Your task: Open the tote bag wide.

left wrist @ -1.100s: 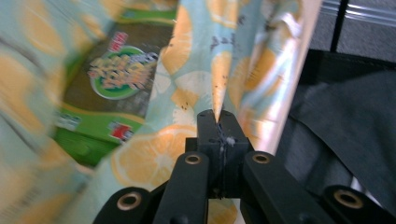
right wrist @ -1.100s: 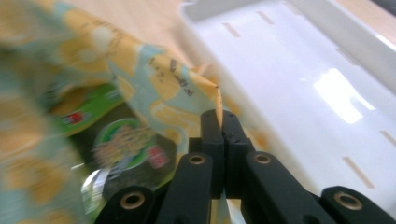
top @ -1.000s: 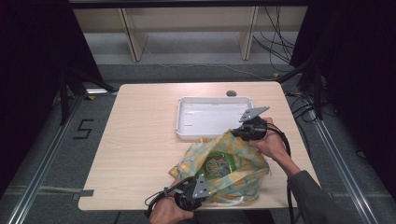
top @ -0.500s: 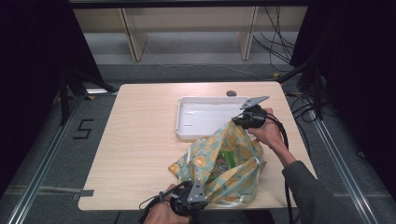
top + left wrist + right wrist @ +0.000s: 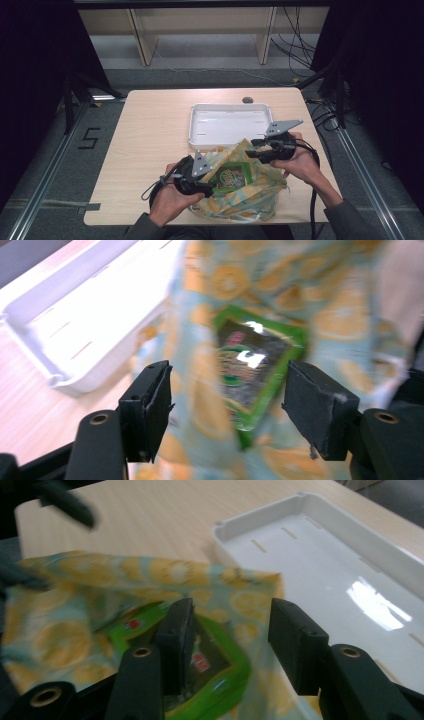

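A light-blue bag with a lemon print (image 5: 250, 200) lies slumped at the near middle of the table, its mouth gaping. A green packet (image 5: 232, 176) shows inside it. My left gripper (image 5: 207, 186) hovers at the bag's left edge. Its jaws have just been opening and stand open; past them I see the packet (image 5: 250, 370) and bag (image 5: 330, 305), with nothing pressed between them. My right gripper (image 5: 252, 151) is at the bag's far right corner. Its jaws have also just been opening and stand open, over the bag (image 5: 75, 630) and packet (image 5: 220, 670).
An empty white tray (image 5: 225, 125) sits just behind the bag, its wall (image 5: 75, 325) and floor (image 5: 325, 555) close to both grippers. A small dark object (image 5: 246, 100) lies at the table's far edge. Bare tabletop (image 5: 150, 140) spreads to the left.
Both grippers were shut on the bag and held it stretched up between them. Both have opened and let go, and the bag has slumped. The left hand has come up from the table's front edge.
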Demonstrator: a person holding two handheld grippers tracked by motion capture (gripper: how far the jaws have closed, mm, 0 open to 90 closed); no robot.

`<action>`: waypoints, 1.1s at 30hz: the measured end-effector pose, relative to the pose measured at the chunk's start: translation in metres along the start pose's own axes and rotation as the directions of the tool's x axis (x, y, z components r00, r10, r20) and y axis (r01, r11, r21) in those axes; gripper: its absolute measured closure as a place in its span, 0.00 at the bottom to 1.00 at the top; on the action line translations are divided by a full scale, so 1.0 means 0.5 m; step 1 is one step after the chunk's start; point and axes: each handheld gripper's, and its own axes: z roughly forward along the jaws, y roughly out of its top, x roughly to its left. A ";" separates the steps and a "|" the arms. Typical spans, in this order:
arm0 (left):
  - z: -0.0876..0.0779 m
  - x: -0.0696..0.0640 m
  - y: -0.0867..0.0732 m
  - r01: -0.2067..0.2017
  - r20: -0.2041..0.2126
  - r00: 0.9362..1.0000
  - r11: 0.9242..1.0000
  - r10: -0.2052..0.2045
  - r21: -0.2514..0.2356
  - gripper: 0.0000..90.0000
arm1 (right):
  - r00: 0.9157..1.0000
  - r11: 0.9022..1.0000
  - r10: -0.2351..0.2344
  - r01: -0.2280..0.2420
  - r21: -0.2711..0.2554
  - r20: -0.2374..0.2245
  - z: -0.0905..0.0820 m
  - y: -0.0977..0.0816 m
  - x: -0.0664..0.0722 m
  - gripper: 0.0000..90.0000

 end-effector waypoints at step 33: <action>0.232 0.189 0.005 0.040 -0.091 0.996 0.983 -0.024 0.181 0.97 | 0.930 0.890 -0.091 0.237 0.391 -0.356 0.061 -0.187 0.145 1.00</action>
